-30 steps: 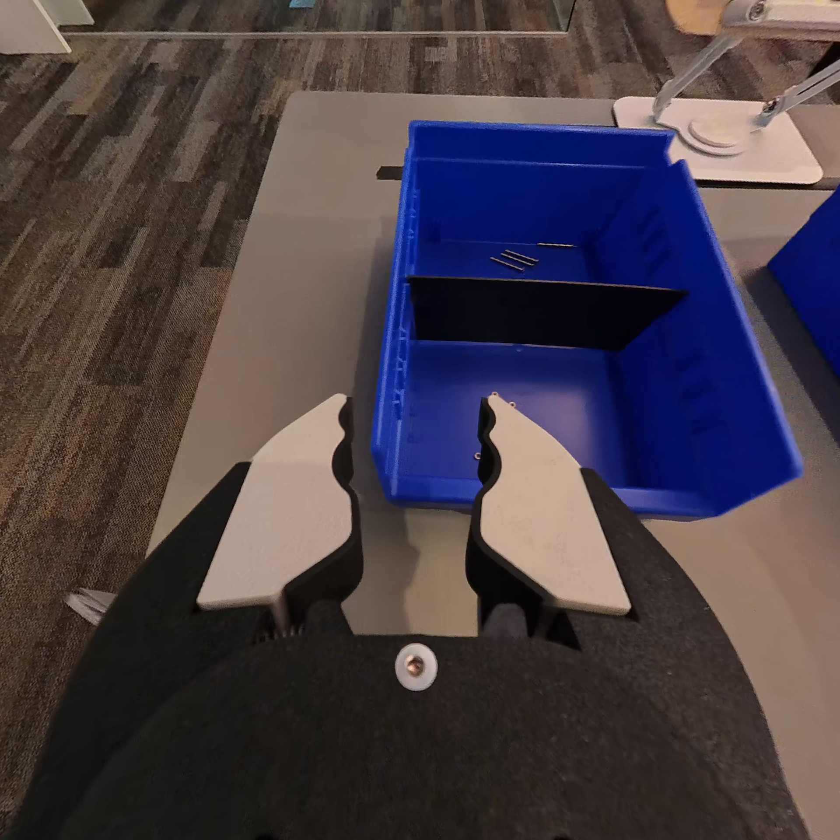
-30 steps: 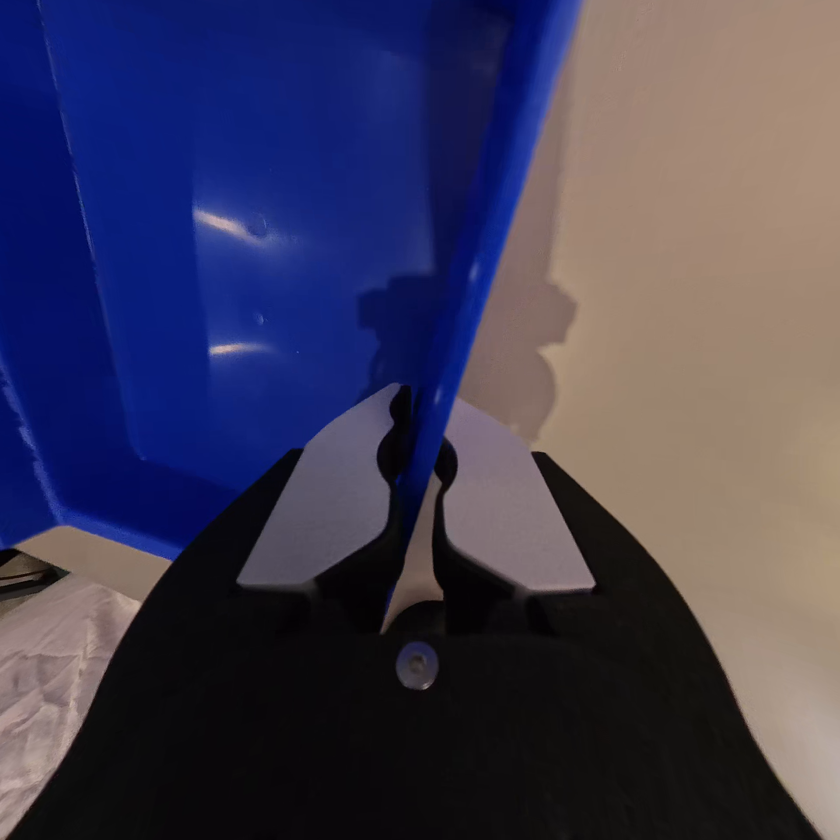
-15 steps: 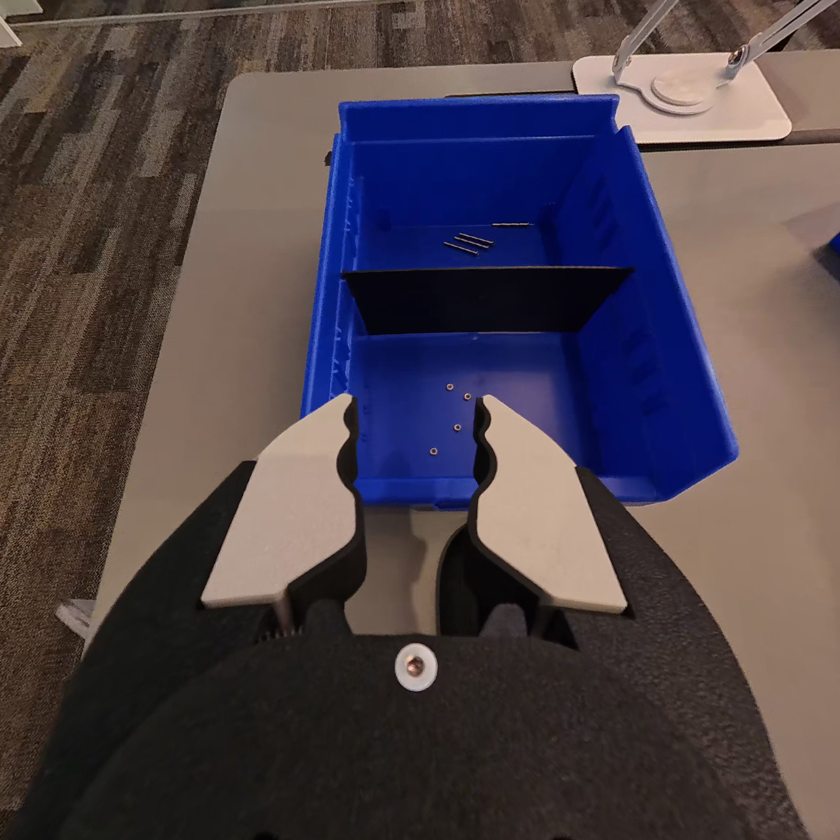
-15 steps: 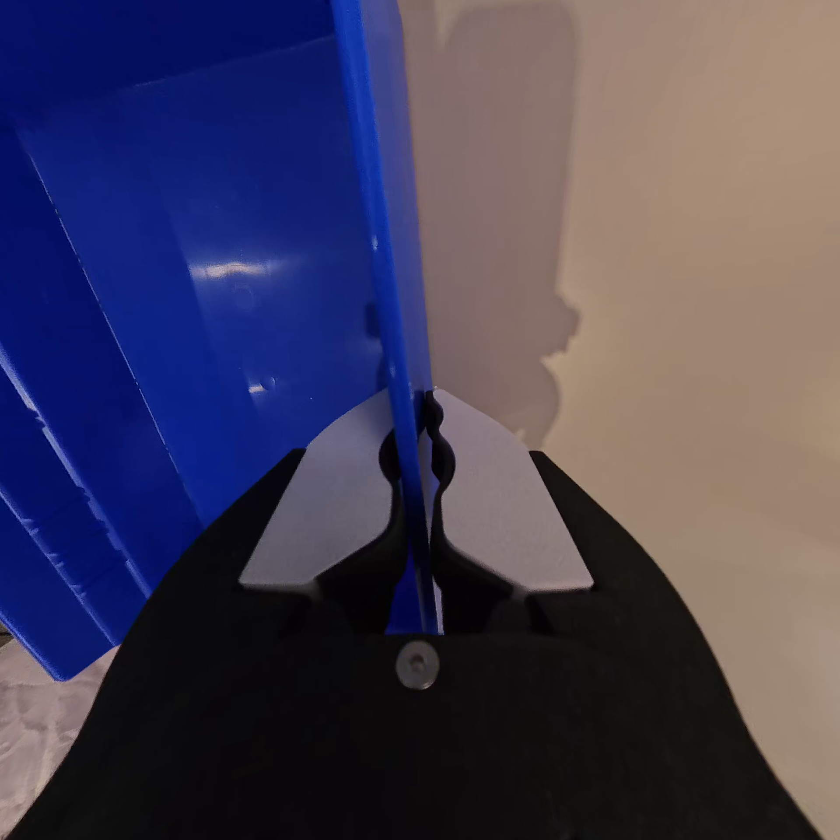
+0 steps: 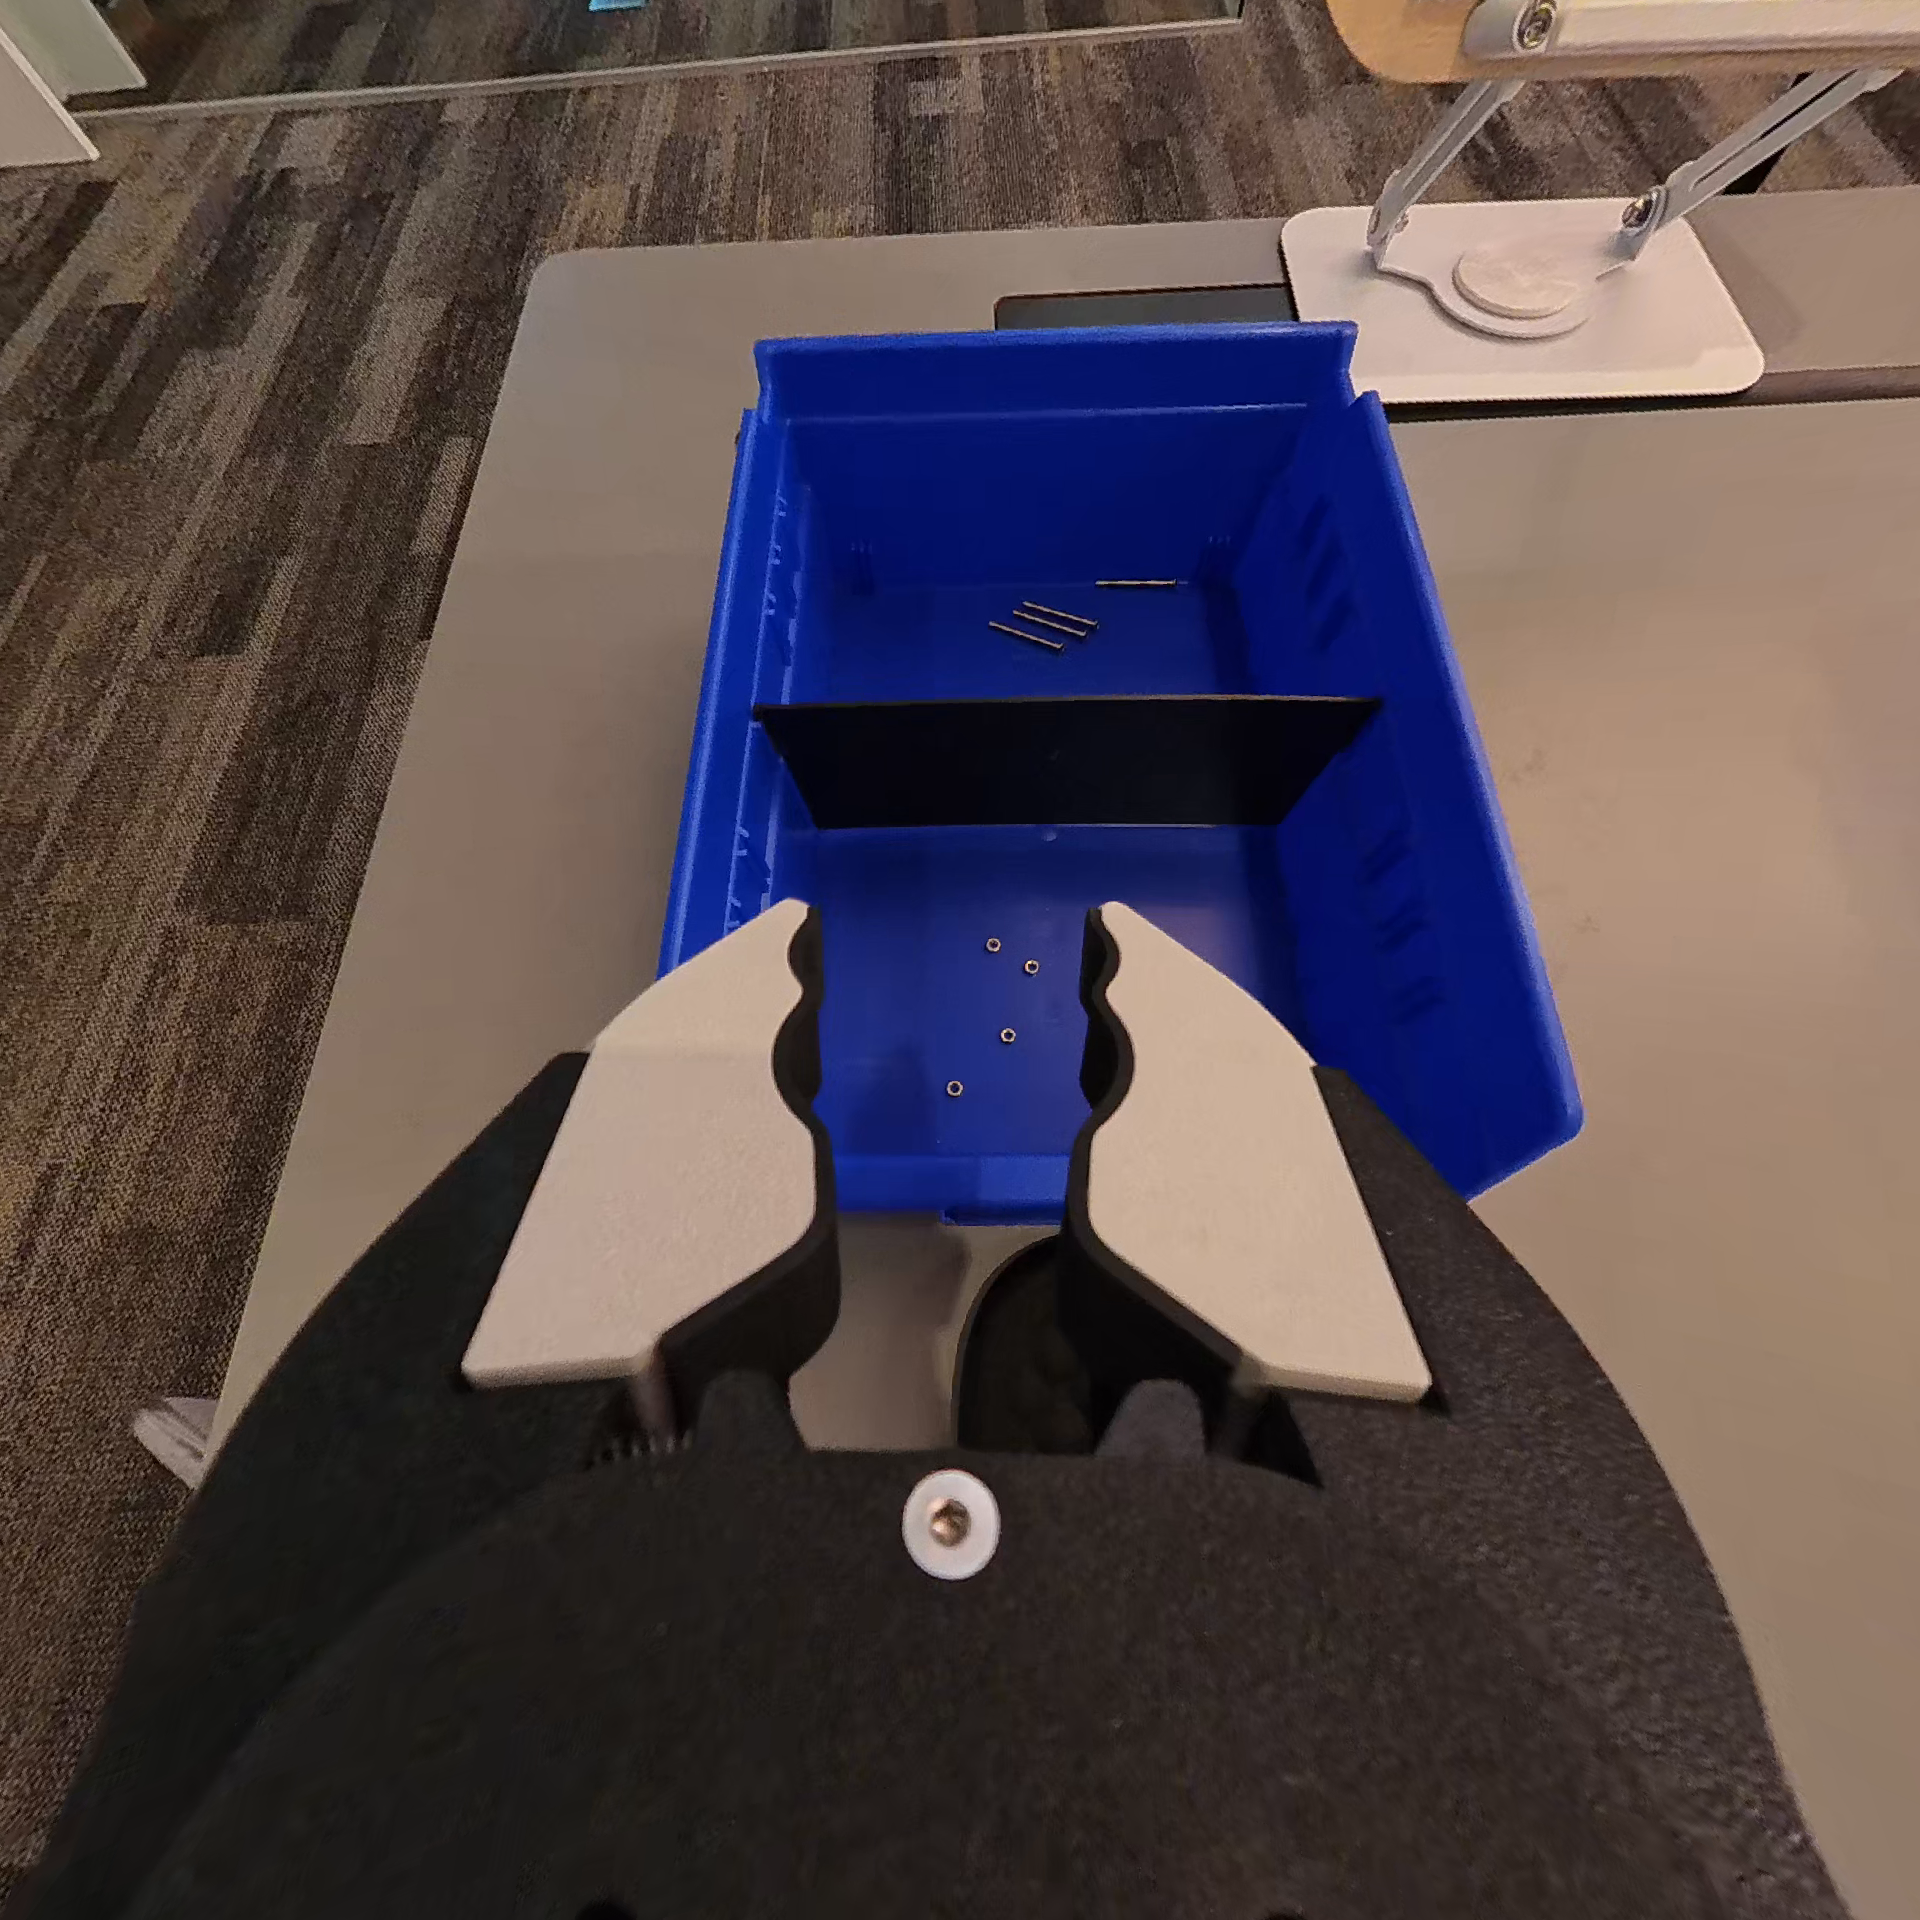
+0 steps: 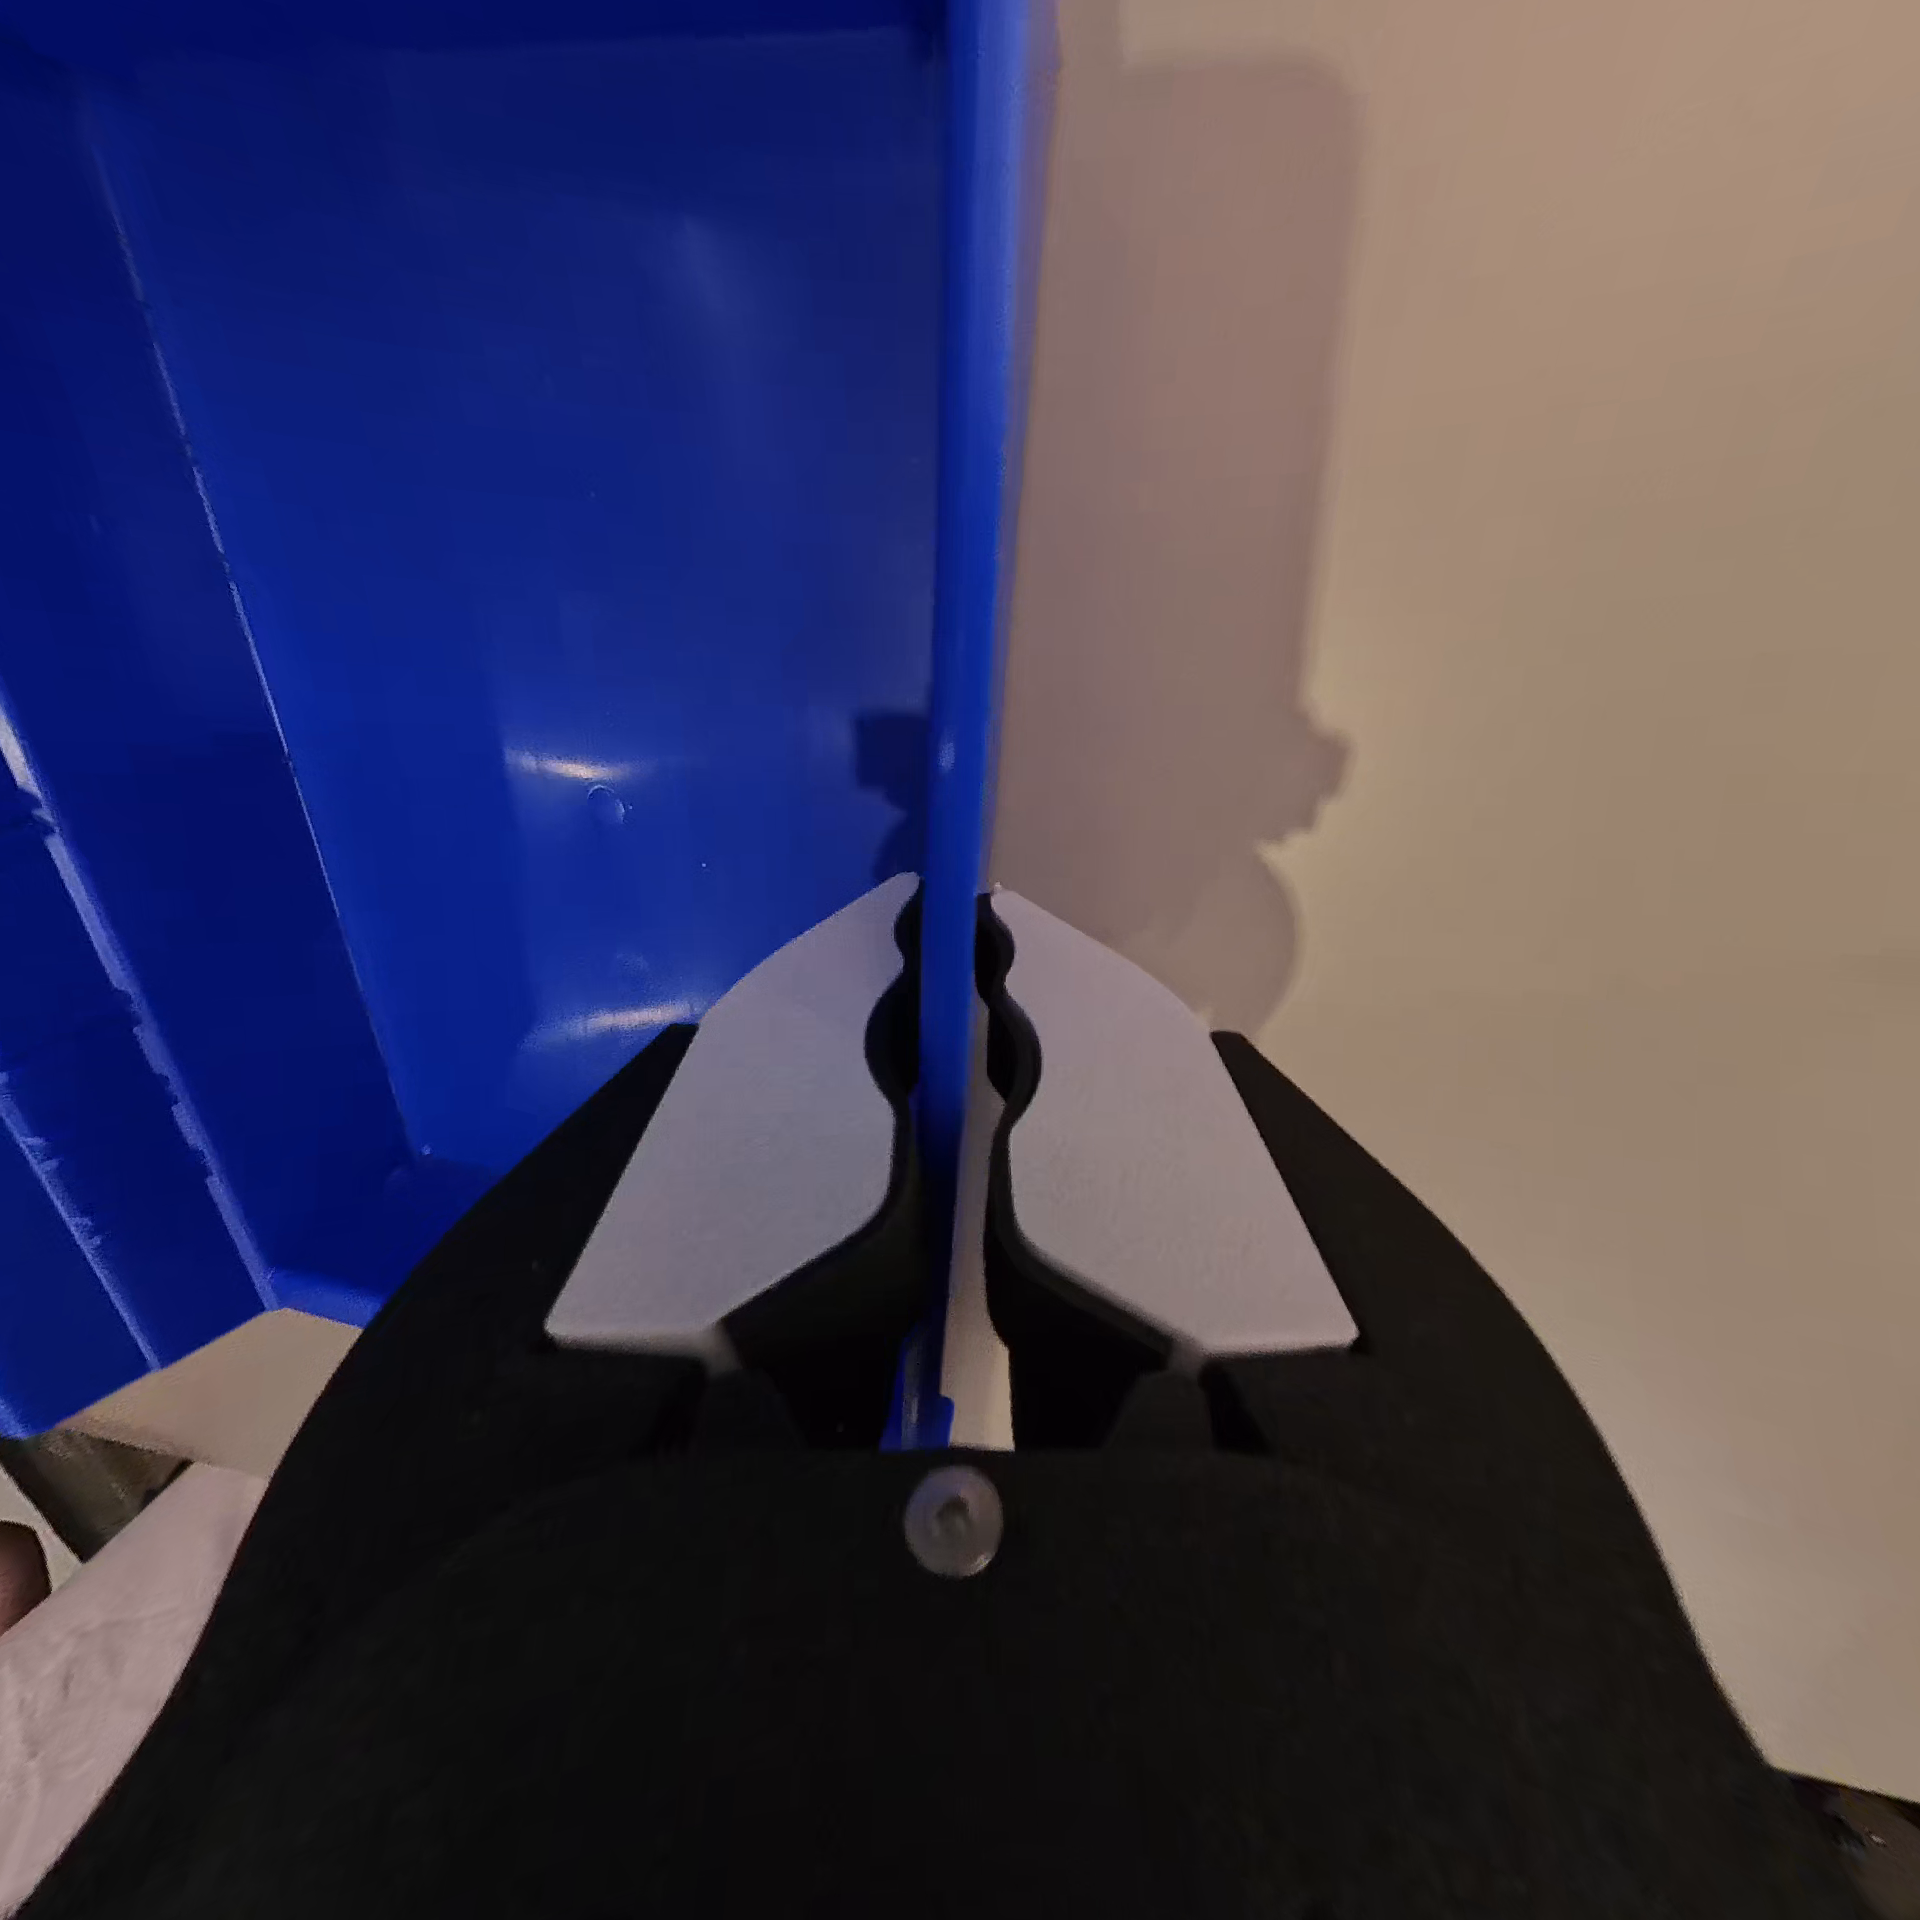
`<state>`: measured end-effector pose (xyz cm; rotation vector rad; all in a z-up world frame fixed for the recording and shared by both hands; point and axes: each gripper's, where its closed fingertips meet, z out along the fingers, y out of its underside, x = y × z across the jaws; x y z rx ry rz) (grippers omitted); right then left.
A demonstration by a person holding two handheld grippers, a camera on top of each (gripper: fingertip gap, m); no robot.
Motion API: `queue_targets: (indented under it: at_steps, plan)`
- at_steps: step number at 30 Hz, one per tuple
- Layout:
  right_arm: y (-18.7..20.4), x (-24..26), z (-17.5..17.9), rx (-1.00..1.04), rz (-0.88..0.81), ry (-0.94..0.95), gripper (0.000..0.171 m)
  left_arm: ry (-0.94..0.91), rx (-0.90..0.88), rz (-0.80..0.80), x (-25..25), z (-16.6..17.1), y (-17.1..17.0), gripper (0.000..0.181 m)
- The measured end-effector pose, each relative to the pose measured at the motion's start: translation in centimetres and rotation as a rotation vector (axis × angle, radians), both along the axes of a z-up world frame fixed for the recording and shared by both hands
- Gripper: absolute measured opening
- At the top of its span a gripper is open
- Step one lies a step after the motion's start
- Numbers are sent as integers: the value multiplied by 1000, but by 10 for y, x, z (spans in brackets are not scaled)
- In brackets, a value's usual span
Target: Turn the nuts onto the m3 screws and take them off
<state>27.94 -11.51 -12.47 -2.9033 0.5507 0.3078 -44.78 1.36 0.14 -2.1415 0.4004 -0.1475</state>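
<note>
Left view above bin (image 5: 1455, 831), looking down; right view close against bin wall (image 6: 961, 623).

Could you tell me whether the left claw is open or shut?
Open: the left claw has a wide gap, with nuts visible between.

A bin (image 5: 1455, 852) stands on the table (image 5: 1683, 790) at the centre of the left wrist view, split by a divider (image 5: 1060, 764) into a far and a near compartment. Screws (image 5: 1042, 627) lie in the far compartment, three side by side and one apart to their upper right by the back wall. Four nuts (image 5: 1007, 1035) lie scattered in the near compartment, between the jaws of the left gripper (image 5: 948, 914), which sits at the lower centre of the frame. A lamp base (image 5: 1517, 301) stands on the table at upper right, behind the bin. Floor (image 5: 208, 623) fills the left. In the right wrist view a second bin (image 6: 520, 520) fills the upper left, its wall (image 6: 961, 623) running between the jaws of the right gripper (image 6: 951, 894).
</note>
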Motion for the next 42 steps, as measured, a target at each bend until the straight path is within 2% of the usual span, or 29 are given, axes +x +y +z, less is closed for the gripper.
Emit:
queue_targets:
  at_steps: [9, 23, 32, 39, 42]
  plan:
    - [-25, 12, 0, 14, 1, -2, 7, -10, -16, 13, 0, -3, 3, 47]
    - [-14, 11, 0, -68, 30, -43, 6, -37, -27, 69, -24, -8, 2, 47]
    - [-8, 3, 0, -40, 24, 10, 7, -15, -1, 171, -72, -12, 13, 55]
    - [-3, -2, -1, 60, -18, 104, 22, -34, -64, 138, -74, -40, 28, 58]
    - [-8, -4, -3, 45, 9, 77, 20, -15, -103, 126, -73, -56, 36, 58]
